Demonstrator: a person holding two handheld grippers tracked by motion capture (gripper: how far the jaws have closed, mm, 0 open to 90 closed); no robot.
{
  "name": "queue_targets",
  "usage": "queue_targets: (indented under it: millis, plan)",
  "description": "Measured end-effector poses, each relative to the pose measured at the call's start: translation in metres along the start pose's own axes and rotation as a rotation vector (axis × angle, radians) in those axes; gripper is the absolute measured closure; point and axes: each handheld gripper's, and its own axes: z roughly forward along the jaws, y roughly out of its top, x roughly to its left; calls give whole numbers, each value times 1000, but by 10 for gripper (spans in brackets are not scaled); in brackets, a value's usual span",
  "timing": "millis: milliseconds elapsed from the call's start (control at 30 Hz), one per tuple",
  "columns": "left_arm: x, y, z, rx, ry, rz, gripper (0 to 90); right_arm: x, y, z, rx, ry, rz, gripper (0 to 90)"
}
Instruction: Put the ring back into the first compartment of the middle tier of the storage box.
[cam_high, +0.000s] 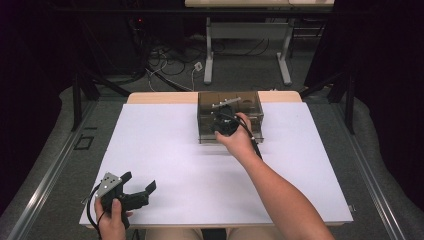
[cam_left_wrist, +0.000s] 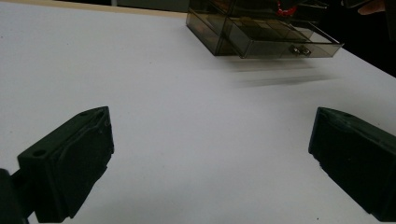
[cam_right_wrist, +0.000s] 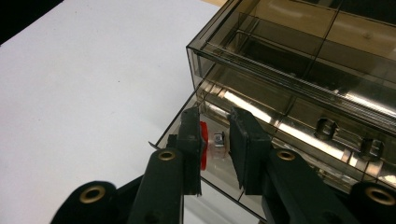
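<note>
A smoky clear drawer box (cam_high: 230, 102) stands at the far middle of the white table (cam_high: 165, 150). Its lower drawer (cam_left_wrist: 280, 42) is pulled out toward me. My right gripper (cam_high: 222, 122) hovers over that drawer's front part. In the right gripper view its jaws (cam_right_wrist: 215, 116) are nearly together, shut on a small red and clear object (cam_right_wrist: 210, 142) above the drawer floor (cam_right_wrist: 219, 172). My left gripper (cam_high: 138, 180) rests at the table's near left corner, held by a hand. Its jaws (cam_left_wrist: 212, 114) are wide open over bare white surface.
The box's upper compartments (cam_right_wrist: 289, 60) have dividers, and metal handles (cam_right_wrist: 327, 128) show on the drawer fronts. Beyond the table are another table's white legs (cam_high: 209, 50), floor cables (cam_high: 165, 62) and black stands (cam_high: 80, 95). My right forearm (cam_high: 280, 195) crosses the near right.
</note>
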Motion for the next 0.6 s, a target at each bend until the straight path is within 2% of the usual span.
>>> queue_targets:
  millis: [200,467,600]
  plan:
    - [0,0,0,0,0,0,2,-1,-1,5,7,23,5,745]
    - [1,0,0,1,-2,0,1,-2,-3,13,3,29,-15,744]
    - [1,0,0,3,-2,-1,1,-3,-4,17,21,22,-26,744]
